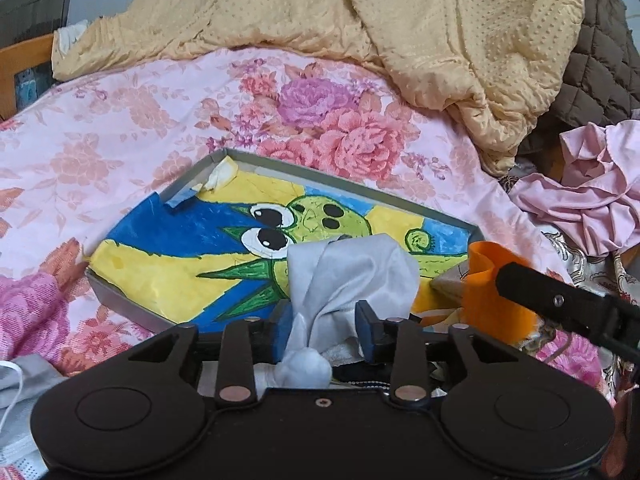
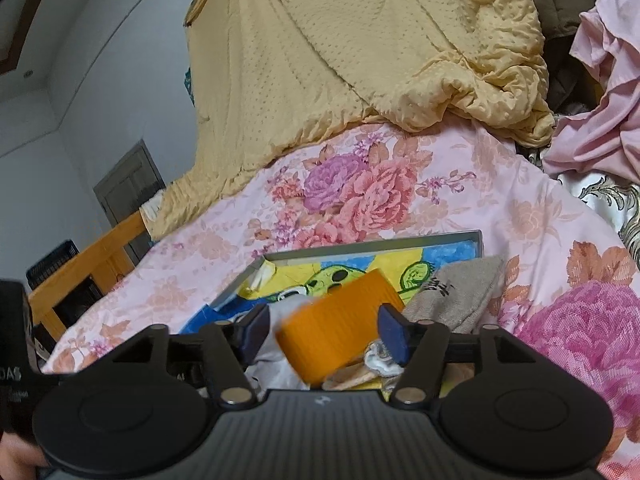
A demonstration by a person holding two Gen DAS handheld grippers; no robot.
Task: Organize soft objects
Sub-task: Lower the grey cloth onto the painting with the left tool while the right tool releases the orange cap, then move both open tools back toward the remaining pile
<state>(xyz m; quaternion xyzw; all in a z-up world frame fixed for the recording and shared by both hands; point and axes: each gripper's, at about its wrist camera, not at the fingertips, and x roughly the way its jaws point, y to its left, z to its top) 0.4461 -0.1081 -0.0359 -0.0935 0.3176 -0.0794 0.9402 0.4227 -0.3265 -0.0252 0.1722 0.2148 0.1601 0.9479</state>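
A shallow grey box (image 1: 320, 176) lined with a green cartoon drawing on blue and yellow lies on the flowered bed. My left gripper (image 1: 325, 328) hovers at its near edge. A pale grey cloth (image 1: 352, 272) stands bunched between the blue pads, which do not squeeze it. In the right wrist view the same box (image 2: 360, 246) lies ahead. My right gripper (image 2: 325, 331) is open around a blurred orange ribbed piece (image 2: 340, 320), with a gap at the left pad. That orange piece (image 1: 492, 280) curls beside a black finger (image 1: 560, 300) of the right gripper. A beige sock (image 2: 452, 296) rests at the box's right corner.
A yellow dotted blanket (image 1: 400, 20) is heaped at the back. Crumpled pink cloth (image 1: 588, 200) and a brown quilted garment (image 1: 600, 60) lie on the right. A wooden bed frame (image 2: 92, 260) borders the left. A face mask (image 1: 12, 380) lies near my left gripper.
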